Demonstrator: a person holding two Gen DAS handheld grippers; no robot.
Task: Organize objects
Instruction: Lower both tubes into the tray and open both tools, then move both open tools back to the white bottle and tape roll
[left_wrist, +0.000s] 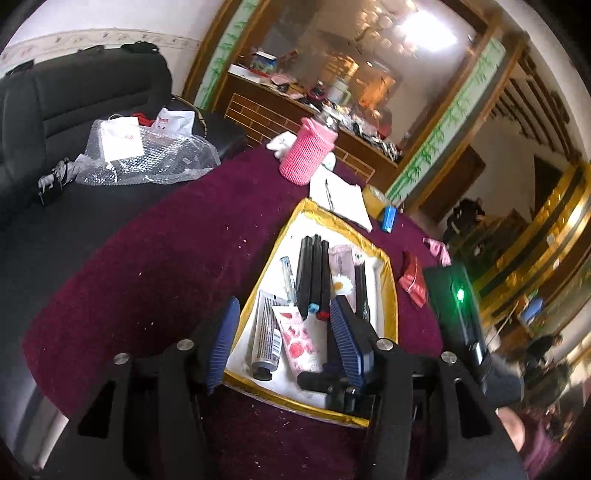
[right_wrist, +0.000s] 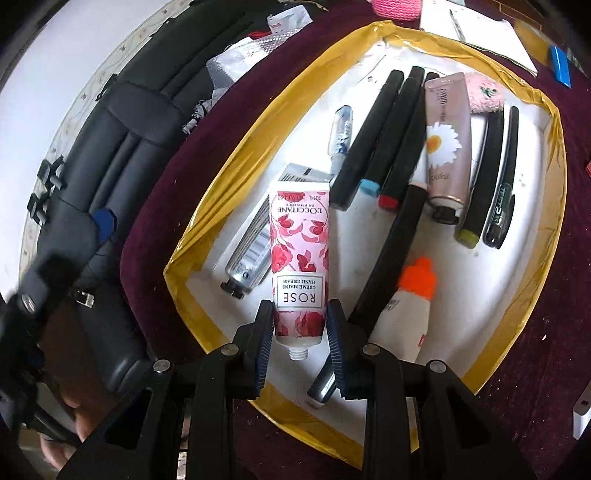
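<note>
The right claw (right_wrist: 299, 334) pinches the rose hand cream tube (right_wrist: 300, 258) near its neck, the blue ribbed pads pressed against both sides just above the bare threaded neck, which has no cap on it. Gripped at that stiffer end, the tube hangs forward over the gold-edged tray (right_wrist: 192, 236) without folding, its crimped tail reaching out above the silver tube (right_wrist: 251, 243) that lies slanted on the white tray floor. Whether the rose tube touches the silver one or is held just clear of it cannot be told.

The tray already gathers like with like: three black markers (right_wrist: 384, 147) lie side by side, the daisy-printed tube (right_wrist: 447, 144) beside them, two dark pens (right_wrist: 495, 173) by the right wall and an orange-capped bottle (right_wrist: 413, 295) nearer the claw. That grouping suggests the rose tube is meant to lie next to the other creams.

The left claw (left_wrist: 284, 343) stands spread with nothing between its pads, hanging over the near end of the same tray, so it looks free to take the next item. Outside the tray, on the maroon counter (left_wrist: 147, 280), a pink knitted cup (left_wrist: 306, 151), a blue lighter-like item (left_wrist: 388, 218) and a red packet (left_wrist: 413, 280) wait unsorted.
</note>
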